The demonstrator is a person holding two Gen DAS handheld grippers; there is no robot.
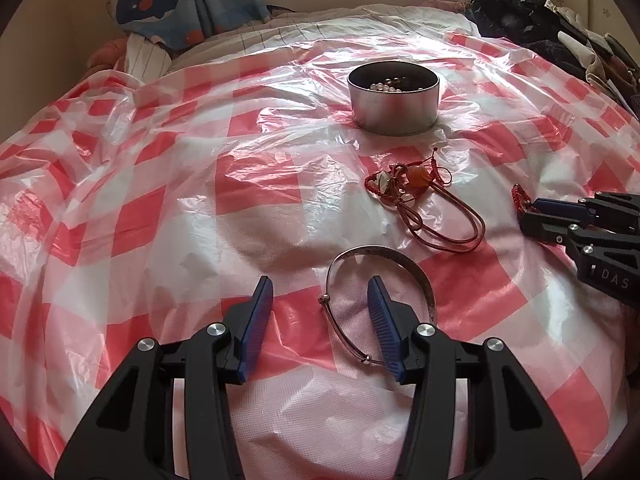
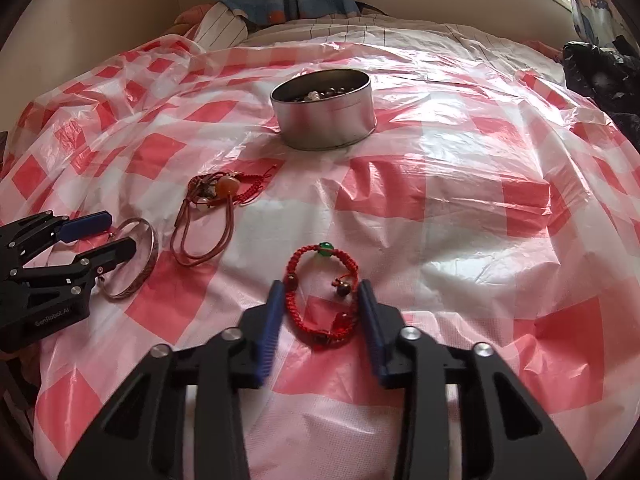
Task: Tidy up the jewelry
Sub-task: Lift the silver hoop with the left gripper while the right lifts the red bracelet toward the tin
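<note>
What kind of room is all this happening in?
Most likely a bedroom. The work surface looks like a bed with striped bedding, covered by a red-checked plastic sheet. A whale-print cloth lies at the far end, and dark clothes are heaped at one side.

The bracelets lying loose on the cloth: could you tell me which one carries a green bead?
The red braided bracelet, lying between the fingers of the right claw. The silver bangle is plain metal, and the corded piece carries an orange stone.
</note>
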